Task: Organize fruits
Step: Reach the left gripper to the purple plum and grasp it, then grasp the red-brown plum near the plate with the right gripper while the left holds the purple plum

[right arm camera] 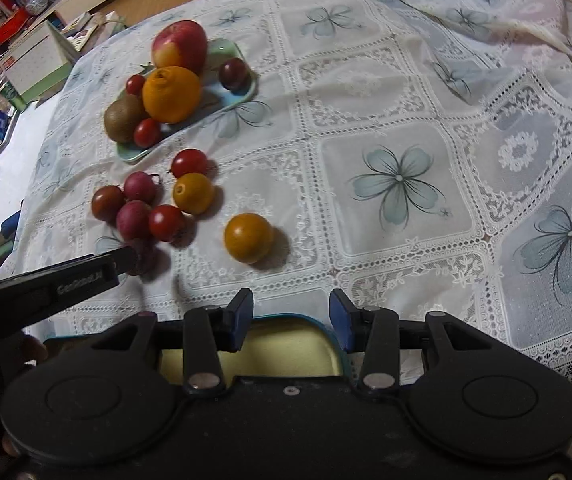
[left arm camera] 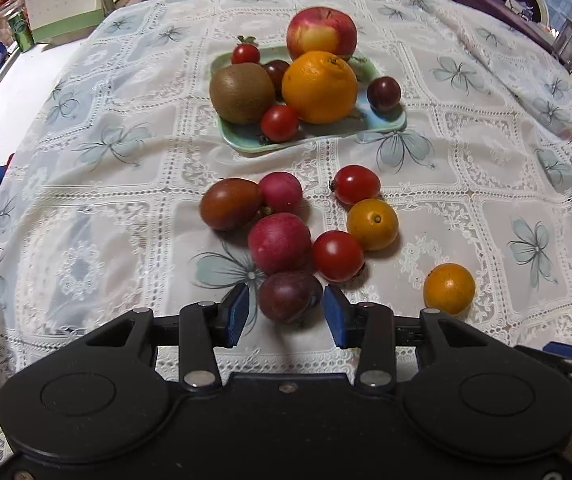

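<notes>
The left gripper (left arm camera: 286, 312) is straddling a dark purple plum (left arm camera: 289, 297) at the near end of the loose fruit cluster, toward the near edge of the tablecloth (left arm camera: 106, 184); its jaws are standing open, pads just clear of the skin. Closing gently and squarely should avoid nudging the neighbouring radish-red fruit (left arm camera: 280, 243). The right gripper (right arm camera: 290, 316) is hovering open and empty above what looks like a tin (right arm camera: 286, 344). Lettering on the left gripper's side is blurred, unreadable.

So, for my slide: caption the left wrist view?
Open left gripper straddles a dark plum on the tablecloth.
</notes>
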